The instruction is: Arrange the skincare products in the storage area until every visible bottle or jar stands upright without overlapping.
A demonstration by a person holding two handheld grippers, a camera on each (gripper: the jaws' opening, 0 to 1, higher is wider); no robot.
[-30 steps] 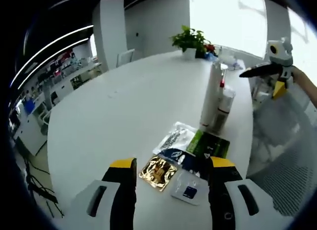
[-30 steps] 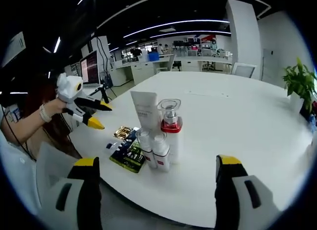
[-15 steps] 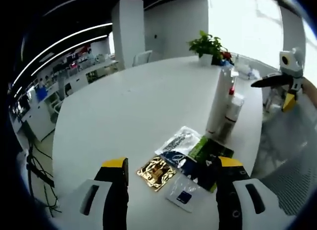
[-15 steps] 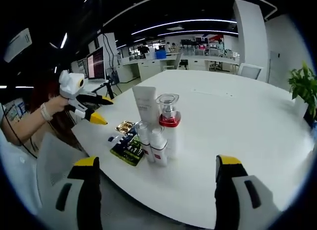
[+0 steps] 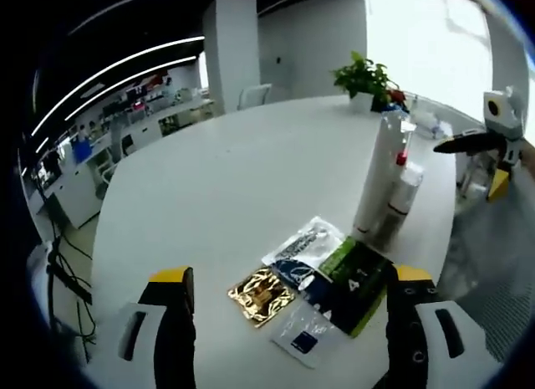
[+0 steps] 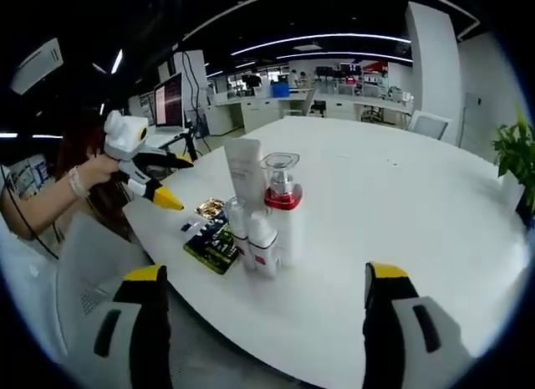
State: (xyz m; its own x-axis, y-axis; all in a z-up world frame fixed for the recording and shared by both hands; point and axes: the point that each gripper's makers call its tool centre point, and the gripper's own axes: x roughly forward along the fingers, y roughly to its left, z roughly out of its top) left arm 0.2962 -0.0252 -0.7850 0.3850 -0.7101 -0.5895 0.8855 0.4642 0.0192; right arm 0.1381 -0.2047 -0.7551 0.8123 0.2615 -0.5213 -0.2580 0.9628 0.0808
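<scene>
Several skincare products stand upright in a tight group on the white round table [image 5: 226, 180]: a tall white tube [image 6: 245, 172], a pump bottle with a red collar [image 6: 283, 207] and two small white bottles [image 6: 251, 238]. In the left gripper view the tube [image 5: 378, 174] and a small bottle [image 5: 404, 190] stand beyond flat sachets [image 5: 305, 253] and a green packet [image 5: 354, 270]. My left gripper [image 5: 288, 339] is open, above the table edge near the sachets. My right gripper [image 6: 261, 322] is open, short of the bottles. The left gripper [image 6: 150, 176] shows at the left of the right gripper view, the right gripper [image 5: 485, 146] at the right of the left gripper view.
A potted plant [image 5: 365, 78] stands at the table's far side with small items beside it. A person's hand and sleeve [image 6: 58, 197] hold the left gripper. Mesh chair backs [image 6: 92, 280] sit near the table edge. Office desks and monitors [image 6: 175, 100] line the background.
Both cameras pulled back slightly; the products look a little farther off. The bottles and sachets have not moved. Both grippers stay open.
</scene>
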